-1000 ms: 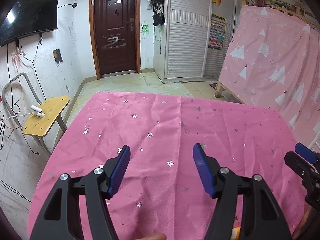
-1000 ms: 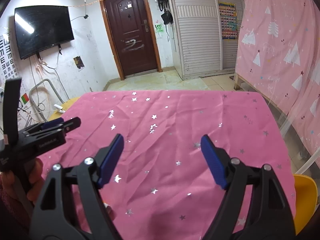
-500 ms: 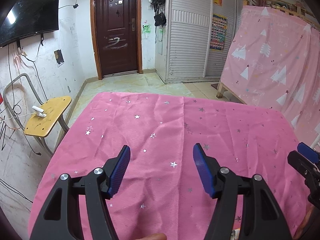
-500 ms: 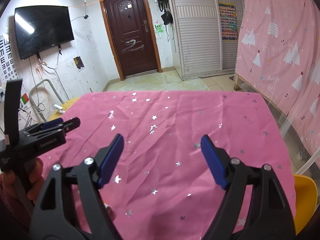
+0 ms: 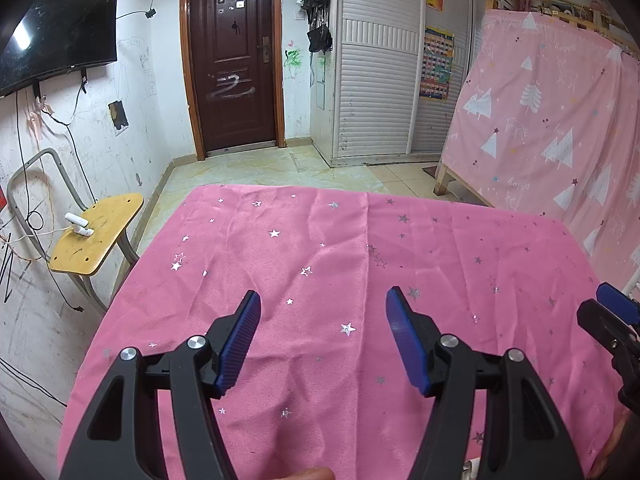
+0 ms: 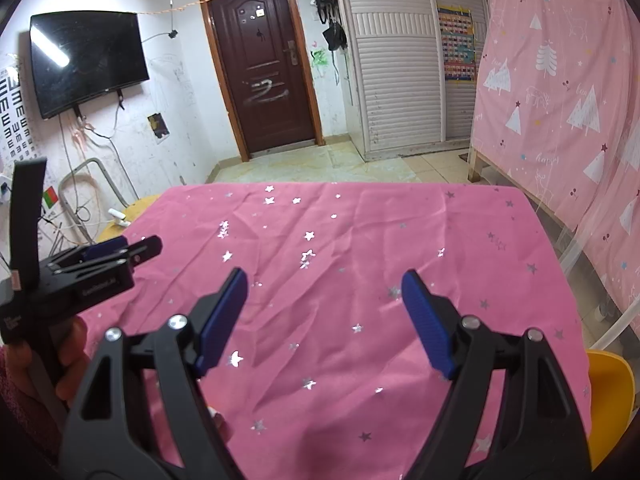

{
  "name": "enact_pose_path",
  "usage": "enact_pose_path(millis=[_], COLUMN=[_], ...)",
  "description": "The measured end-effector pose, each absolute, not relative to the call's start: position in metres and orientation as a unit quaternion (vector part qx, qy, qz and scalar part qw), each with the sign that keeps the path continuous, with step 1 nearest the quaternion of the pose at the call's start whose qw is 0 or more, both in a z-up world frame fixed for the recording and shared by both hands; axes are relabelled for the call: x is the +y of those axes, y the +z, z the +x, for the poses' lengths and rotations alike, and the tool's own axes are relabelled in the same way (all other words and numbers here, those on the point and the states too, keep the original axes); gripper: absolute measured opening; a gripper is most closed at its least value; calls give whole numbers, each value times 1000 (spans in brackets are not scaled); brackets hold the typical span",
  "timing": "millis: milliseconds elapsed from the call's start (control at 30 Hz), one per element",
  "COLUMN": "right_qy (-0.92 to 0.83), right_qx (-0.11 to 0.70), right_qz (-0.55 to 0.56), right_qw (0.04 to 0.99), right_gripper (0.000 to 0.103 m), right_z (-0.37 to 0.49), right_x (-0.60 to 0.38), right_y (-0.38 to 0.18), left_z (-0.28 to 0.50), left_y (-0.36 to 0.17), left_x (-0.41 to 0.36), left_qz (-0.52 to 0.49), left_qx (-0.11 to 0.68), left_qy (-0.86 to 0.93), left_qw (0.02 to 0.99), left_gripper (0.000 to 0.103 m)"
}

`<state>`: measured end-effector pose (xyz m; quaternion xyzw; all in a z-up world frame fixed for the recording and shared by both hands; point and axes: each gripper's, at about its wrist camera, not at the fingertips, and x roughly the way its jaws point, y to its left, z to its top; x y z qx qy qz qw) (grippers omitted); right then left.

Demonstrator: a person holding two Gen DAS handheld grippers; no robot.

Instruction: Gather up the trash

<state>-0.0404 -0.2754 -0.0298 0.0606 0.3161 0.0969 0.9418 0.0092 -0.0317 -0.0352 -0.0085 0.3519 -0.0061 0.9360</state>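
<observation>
Left claw [image 5: 323, 312] open, empty, right claw [image 6: 324, 288] likewise

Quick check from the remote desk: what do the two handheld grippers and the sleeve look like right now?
Both the left gripper and the right gripper have black plastic triangular finger frames with cut-out windows, silver bolt heads at the joints, and ribbed blue pads. Seen from the right wrist view, the left gripper's body carries small white lettering, too small to read. A dark red knit sleeve shows at the wrist.
</observation>
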Motion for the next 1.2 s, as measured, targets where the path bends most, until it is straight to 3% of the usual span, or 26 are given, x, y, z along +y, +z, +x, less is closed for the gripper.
enact_pose_path(millis=[1200], right_qy=[97], right_qx=[319], right_qz=[57], right_qw=[941], right_gripper=[78], right_z=[-37], right_x=[-275], right_y=[-30], left_z=[10], left_y=[-39], left_x=[-29], left_qz=[-9], left_qx=[359], left_qy=[-6], left_qw=[933], left_gripper=[58])
